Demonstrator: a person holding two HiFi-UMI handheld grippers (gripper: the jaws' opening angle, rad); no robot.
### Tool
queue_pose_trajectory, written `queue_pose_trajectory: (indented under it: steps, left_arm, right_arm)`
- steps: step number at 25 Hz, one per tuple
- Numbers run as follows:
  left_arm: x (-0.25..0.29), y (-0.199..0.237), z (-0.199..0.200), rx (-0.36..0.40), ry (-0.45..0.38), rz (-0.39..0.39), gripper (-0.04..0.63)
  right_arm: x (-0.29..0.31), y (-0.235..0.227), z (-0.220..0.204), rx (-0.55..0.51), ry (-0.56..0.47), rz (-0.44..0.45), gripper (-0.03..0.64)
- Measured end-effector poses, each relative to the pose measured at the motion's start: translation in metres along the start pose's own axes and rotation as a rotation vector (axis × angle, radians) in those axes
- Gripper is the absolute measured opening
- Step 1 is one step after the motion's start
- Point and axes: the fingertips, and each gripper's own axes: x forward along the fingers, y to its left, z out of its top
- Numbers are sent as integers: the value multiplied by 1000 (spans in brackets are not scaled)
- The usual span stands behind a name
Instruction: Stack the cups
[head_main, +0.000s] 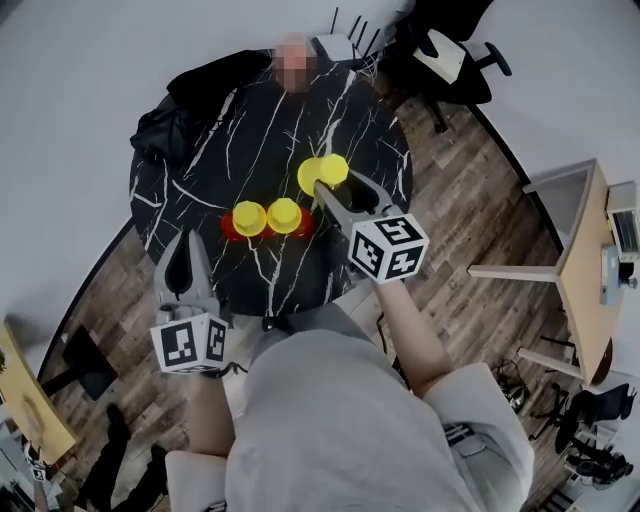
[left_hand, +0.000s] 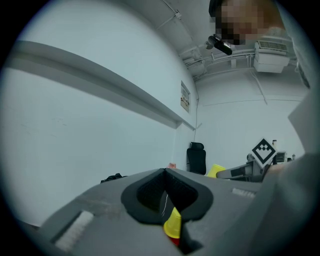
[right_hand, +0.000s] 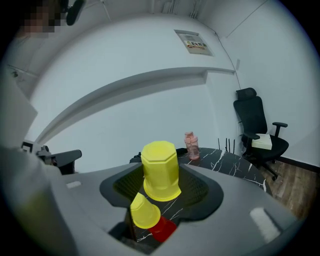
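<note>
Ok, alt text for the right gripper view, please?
The right gripper holds an upturned yellow cup between its jaws, above a black marble table. Below it a second yellow cup sits on a red cup; a pink bottle stands beyond.

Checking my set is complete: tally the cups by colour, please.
Yellow cups: 3
Red cups: 2, each largely covered by a yellow one
Total: 5
</note>
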Motion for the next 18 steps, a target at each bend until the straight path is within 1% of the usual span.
queue_pose_trajectory:
  steps: [4,9,13,18]
  left_arm:
    - [-16,3,0,-2,-6,-4,6]
    - [-39,12,1,-5,-16,13,6]
    - [-59,26,0,-17,-20,48,6]
    - [-82,45,-2,-21,-26,95,6]
  right_arm:
    - [-3,33,-3,-38,24,40,224]
    - [1,68,-12,-124,82,75,224]
    - [10,89,-20,-167,123,90,224]
    - [21,102,-32,-209,174,91,224]
